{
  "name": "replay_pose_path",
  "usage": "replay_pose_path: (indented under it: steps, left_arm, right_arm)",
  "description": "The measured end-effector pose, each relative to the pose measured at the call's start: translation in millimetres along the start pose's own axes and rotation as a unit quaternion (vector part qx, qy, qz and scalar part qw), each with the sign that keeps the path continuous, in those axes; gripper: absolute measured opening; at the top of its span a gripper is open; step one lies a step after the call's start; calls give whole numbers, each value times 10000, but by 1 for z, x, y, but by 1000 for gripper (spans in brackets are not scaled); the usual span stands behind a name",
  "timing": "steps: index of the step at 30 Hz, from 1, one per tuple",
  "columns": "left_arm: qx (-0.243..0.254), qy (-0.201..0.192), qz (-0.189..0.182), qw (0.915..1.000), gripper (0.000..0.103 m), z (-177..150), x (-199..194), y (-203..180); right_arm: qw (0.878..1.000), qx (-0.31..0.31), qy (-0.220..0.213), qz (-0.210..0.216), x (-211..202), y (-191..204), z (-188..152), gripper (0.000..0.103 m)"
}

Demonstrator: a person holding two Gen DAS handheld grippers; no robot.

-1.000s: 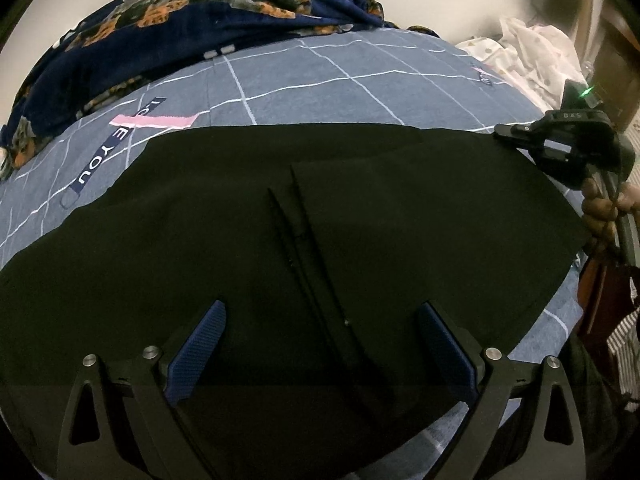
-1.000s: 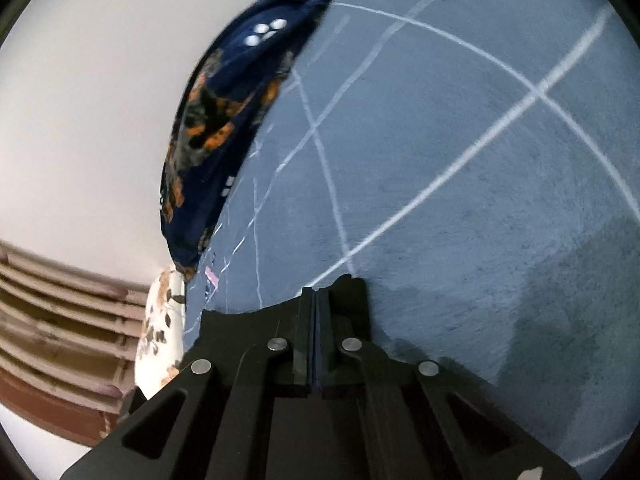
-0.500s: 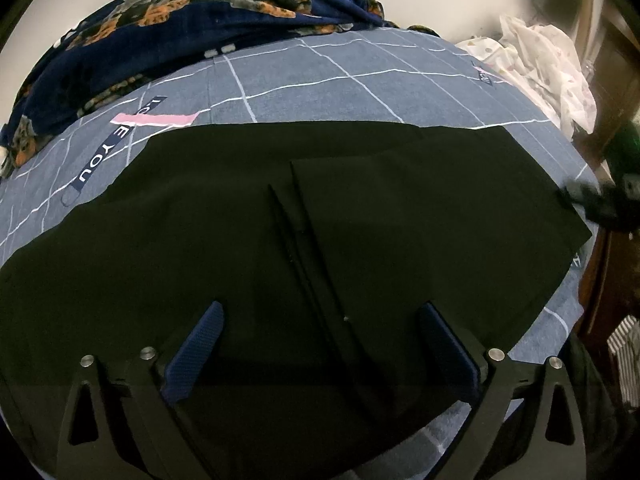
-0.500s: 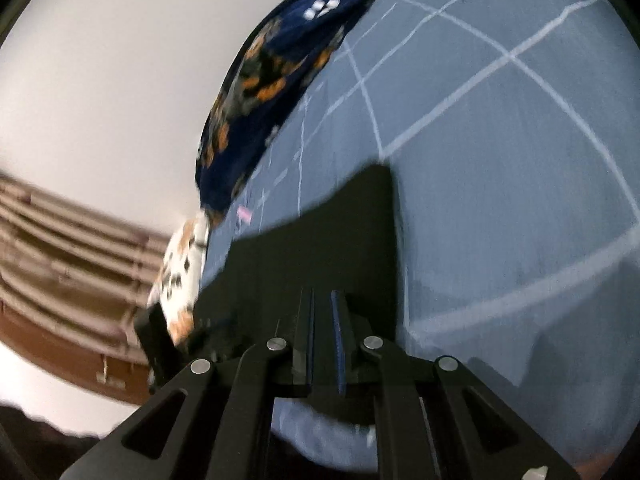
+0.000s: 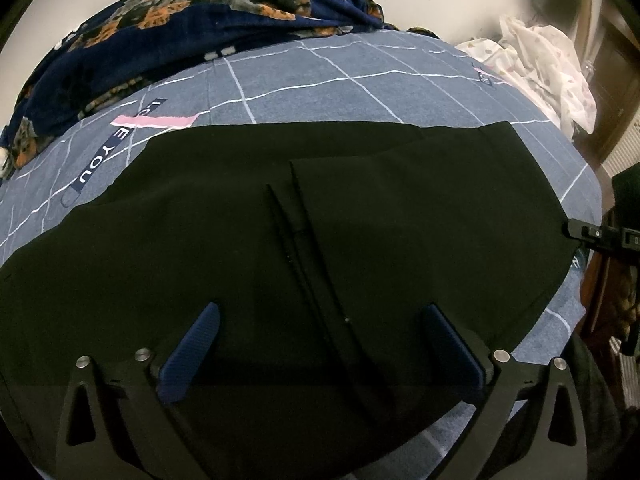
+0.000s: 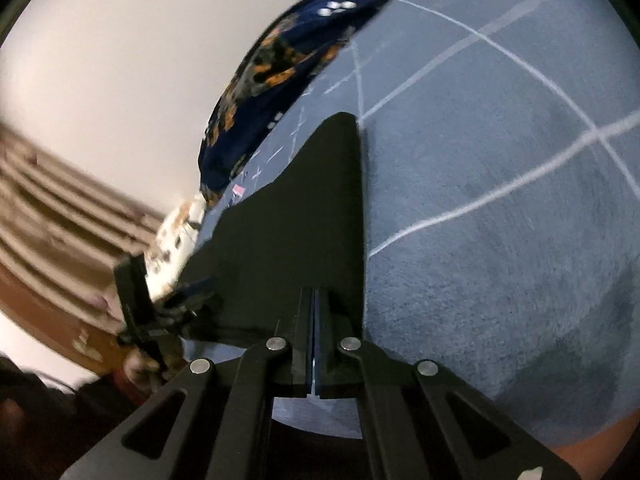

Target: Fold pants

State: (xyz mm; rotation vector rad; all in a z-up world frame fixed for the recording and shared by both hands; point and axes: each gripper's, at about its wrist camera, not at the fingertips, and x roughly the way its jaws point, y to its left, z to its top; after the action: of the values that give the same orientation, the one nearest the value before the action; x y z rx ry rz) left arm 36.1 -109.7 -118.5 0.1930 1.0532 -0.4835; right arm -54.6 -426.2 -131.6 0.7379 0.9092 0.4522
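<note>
From the left wrist view: black trousers of smooth woven fabric (image 5: 280,264), laid flat across a grey-blue bedspread with a white grid of lines (image 5: 360,80), one leg folded over so its edge runs down the middle. Left gripper (image 5: 320,320), black frame with blue ribbed pads (image 5: 192,352), hovers above the near part of the trousers, its jaws spread wide with nothing between them. Navy blanket with orange and grey animal print (image 5: 180,20), bunched along the far edge of the bedspread. White garment with small pink dots (image 5: 540,56), crumpled at the far right corner. Right gripper (image 5: 576,232), seen at the right border, its tip at the corner of the trousers.

From the right wrist view: right gripper (image 6: 314,304), jaws pressed together; whether cloth lies between them cannot be told. Trousers (image 6: 304,216) lie directly ahead of the tips on the bedspread (image 6: 500,220). Navy blanket (image 6: 280,72) beyond. Left gripper (image 6: 188,292), blurred, at the left.
</note>
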Motion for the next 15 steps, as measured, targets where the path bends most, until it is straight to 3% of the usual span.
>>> replay_pose_path:
  steps: [4,6,9,12,15]
  left_arm:
    - [10,-29,2,10000,102,-2,0,0]
    - [10,-40,3,10000,103,-2,0,0]
    - [9,-63,6,10000,102,-3,0,0]
    - [7,-77,6,10000,103,-3,0,0]
    - [3,-93,0,10000,103,-3,1,0]
  right_arm:
    - [9986,-321,105,-415,-2,21,6,0]
    - [9972,-557,130,-488,-2,31,4,10]
    - [9952,-740,262,-588,5,36,-1,10]
    - [9974,-455,246,-506,4,23,-1,0]
    - [9970,-475,254,-551,4,23,-1,0]
